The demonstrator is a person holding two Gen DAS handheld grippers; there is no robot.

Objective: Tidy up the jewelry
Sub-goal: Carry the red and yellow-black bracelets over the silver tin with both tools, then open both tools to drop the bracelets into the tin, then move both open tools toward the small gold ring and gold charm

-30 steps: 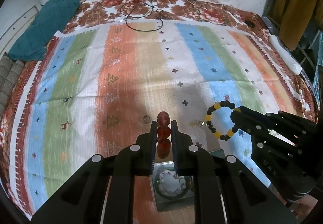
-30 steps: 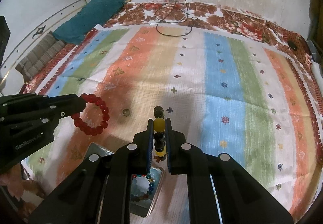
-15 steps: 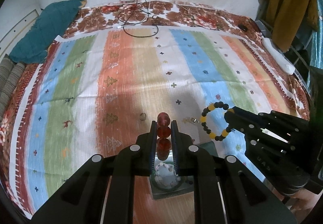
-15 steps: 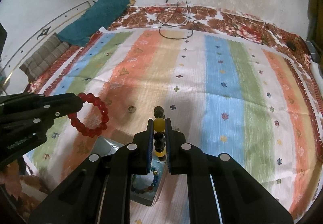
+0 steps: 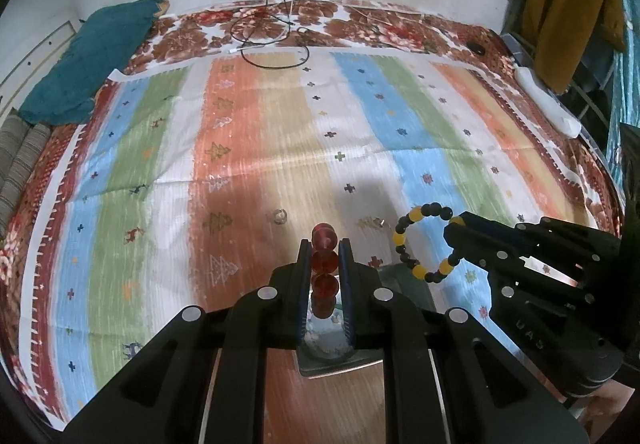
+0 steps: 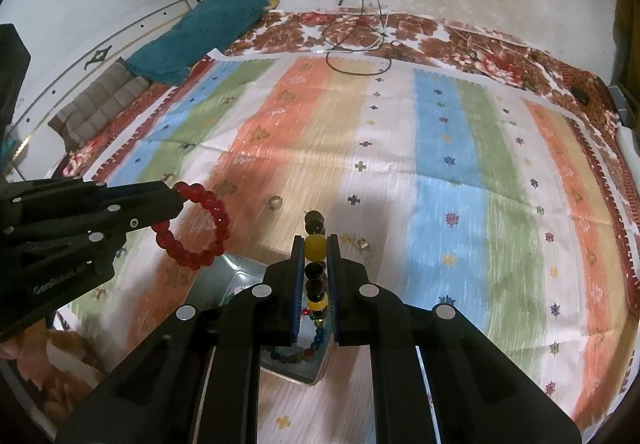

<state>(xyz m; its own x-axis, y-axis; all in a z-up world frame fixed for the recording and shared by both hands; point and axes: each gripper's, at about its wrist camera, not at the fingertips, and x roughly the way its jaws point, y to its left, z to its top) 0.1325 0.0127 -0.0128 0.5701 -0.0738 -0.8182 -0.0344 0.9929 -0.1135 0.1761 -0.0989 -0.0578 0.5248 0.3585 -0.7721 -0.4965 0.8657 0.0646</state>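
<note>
A red bead bracelet (image 5: 325,264) is pinched between the two fingers of the left gripper (image 5: 325,256), held up above the striped cloth (image 5: 240,147). From the right wrist camera the same bracelet (image 6: 192,228) hangs as a full loop off the tip of that gripper (image 6: 172,199), clear of the cloth. The right gripper (image 6: 316,256) is clenched on a black and yellow bead bracelet (image 6: 315,264), its beads stacked between the pads; from the left wrist camera this bracelet (image 5: 424,240) shows as a ring at the tip of the right gripper (image 5: 452,228), also lifted off the cloth.

Below the two grippers stands a small metal box (image 6: 228,276) at the near edge of the cloth. Inside it lies a bracelet of mixed coloured beads (image 6: 304,352), seen under the right gripper, and a pale bead bracelet (image 5: 324,340), seen under the left one; which compartment each is in cannot be told.

Just beyond the grippers, on the cloth, lie a small ring (image 5: 279,215) and a small gold piece (image 5: 372,222), well apart from each other and not touched by either gripper.

The striped cloth lies on a floral bedsheet (image 5: 360,27). A teal cushion (image 5: 92,59) rests at the far left corner, and dark cables (image 5: 272,23) run down the wall onto the far end of the bed.
</note>
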